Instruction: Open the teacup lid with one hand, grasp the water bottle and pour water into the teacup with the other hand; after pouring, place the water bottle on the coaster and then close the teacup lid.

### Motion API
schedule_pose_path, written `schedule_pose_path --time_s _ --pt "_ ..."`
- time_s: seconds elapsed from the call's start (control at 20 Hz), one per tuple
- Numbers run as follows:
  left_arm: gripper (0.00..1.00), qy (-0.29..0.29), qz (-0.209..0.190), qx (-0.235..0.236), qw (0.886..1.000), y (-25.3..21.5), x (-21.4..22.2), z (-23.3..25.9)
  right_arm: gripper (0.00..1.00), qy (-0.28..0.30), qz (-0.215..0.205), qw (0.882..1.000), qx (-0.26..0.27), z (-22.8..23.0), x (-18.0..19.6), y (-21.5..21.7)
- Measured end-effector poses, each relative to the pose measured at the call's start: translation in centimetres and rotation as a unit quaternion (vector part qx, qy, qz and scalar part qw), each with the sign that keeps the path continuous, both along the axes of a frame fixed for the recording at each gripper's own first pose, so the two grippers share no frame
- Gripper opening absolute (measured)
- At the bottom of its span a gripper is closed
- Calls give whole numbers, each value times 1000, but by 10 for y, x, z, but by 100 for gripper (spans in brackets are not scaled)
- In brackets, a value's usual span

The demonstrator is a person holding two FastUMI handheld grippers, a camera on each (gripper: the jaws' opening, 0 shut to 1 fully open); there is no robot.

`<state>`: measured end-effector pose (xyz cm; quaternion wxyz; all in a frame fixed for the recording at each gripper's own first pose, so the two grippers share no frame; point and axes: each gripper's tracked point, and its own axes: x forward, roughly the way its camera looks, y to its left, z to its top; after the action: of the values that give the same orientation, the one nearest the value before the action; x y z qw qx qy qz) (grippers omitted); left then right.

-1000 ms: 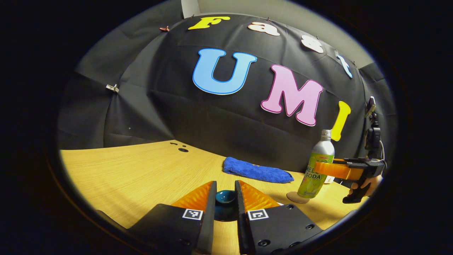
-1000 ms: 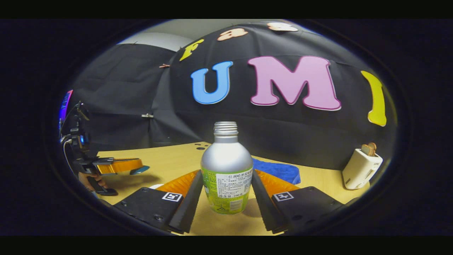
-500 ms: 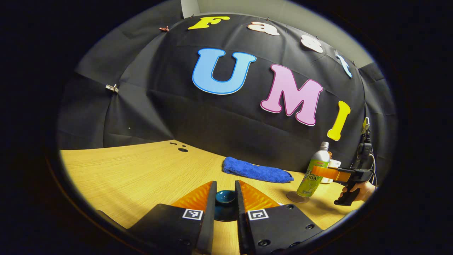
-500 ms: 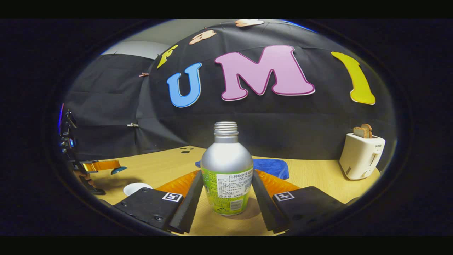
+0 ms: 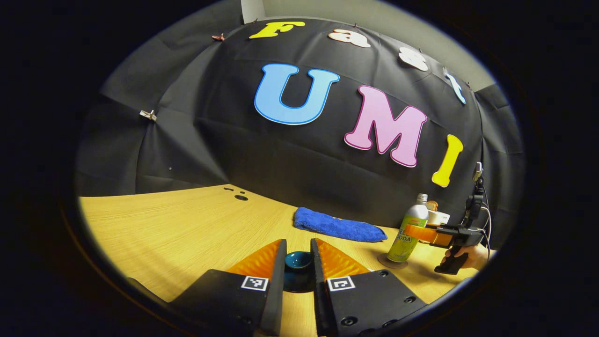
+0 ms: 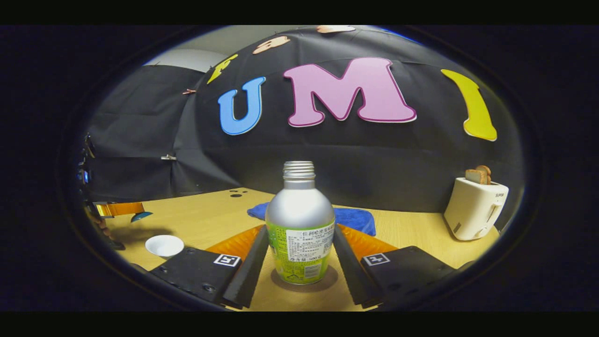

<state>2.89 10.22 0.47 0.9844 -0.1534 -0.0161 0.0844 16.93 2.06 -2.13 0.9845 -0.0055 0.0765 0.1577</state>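
Observation:
In the left gripper view my left gripper (image 5: 298, 243) is shut on the dark blue teacup lid (image 5: 297, 262), held above the wooden table. In the right gripper view my right gripper (image 6: 299, 230) has both fingers against the sides of the silver and green water bottle (image 6: 299, 210), which stands upright and uncapped on the round brown coaster (image 6: 328, 282). The open white teacup (image 6: 164, 245) sits on the table to the left, below the left gripper (image 6: 122, 208) and the lid (image 6: 141, 216). From the left gripper view the bottle (image 5: 411, 229) and coaster (image 5: 387, 263) are far right.
A blue towel (image 6: 358, 218) lies behind the bottle by the booth wall. A white toaster (image 6: 472, 208) with bread in it stands at the right. A hand (image 5: 473, 255) holds the right gripper's handle. Bare wooden table (image 5: 178, 224) stretches to the left.
The right gripper has carried the bottle away from the left gripper and set it upright on the coaster. The left gripper has kept still with the lid.

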Motion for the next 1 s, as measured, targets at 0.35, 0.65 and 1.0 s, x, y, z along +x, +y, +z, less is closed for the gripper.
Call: schedule_pose_path --time_s 0.35,0.65,1.0 --pt "31 0 0 -1 1000 0 0 -1 80 14 -6 1000 6 -10 2 -6" --pt "31 0 0 0 1000 0 -1 0 83 39 -2 999 24 -16 -5 -7" --pt "31 1 -1 4 1000 -2 0 0 89 54 -19 997 49 -10 -26 -26"
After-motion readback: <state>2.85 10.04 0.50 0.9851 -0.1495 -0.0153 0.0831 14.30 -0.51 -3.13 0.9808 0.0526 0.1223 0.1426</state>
